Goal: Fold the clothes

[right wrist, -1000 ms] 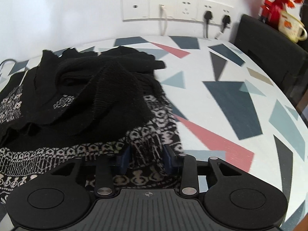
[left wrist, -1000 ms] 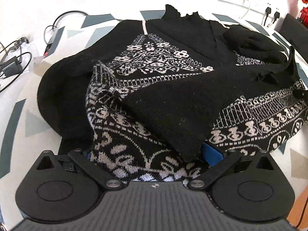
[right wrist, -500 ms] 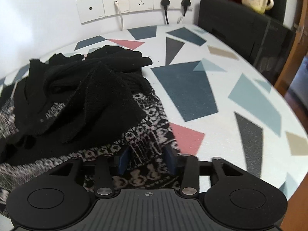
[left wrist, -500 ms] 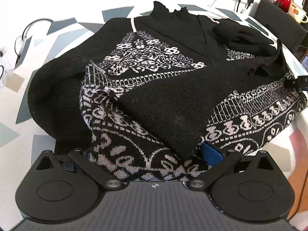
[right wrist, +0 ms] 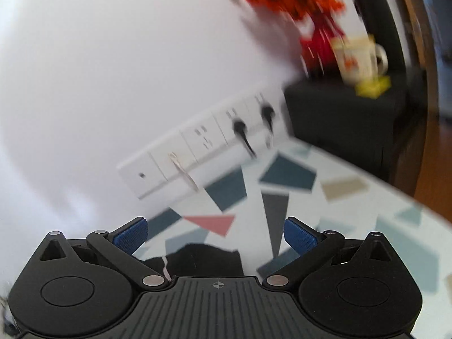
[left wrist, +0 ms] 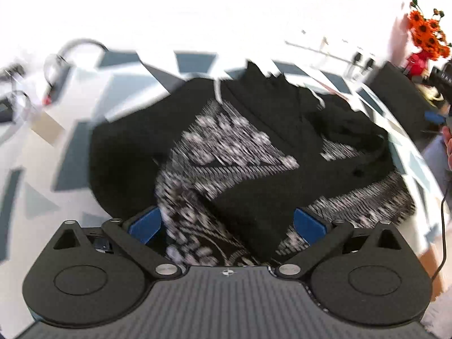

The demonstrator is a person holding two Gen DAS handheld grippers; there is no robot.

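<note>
— Currently, where does the sweater (left wrist: 243,152) lie?
— Bunched on the patterned bench (left wrist: 76,130), black with white knit bands.
— Left tongs (left wrist: 227,223)?
— Spread wide over the sweater's near edge; blue pads (left wrist: 145,223) press on nothing.
— Right tongs (right wrist: 214,236)?
— Their jaws have just been opening; they stand wide and empty, facing the wall sockets (right wrist: 197,152), a dark corner of the sweater below them.

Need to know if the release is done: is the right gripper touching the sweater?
Apart. The right wrist view shows the right gripper with jaws just opened wide, only patterned table between its pads; the black sweater lies below, clear of the pads.
</note>
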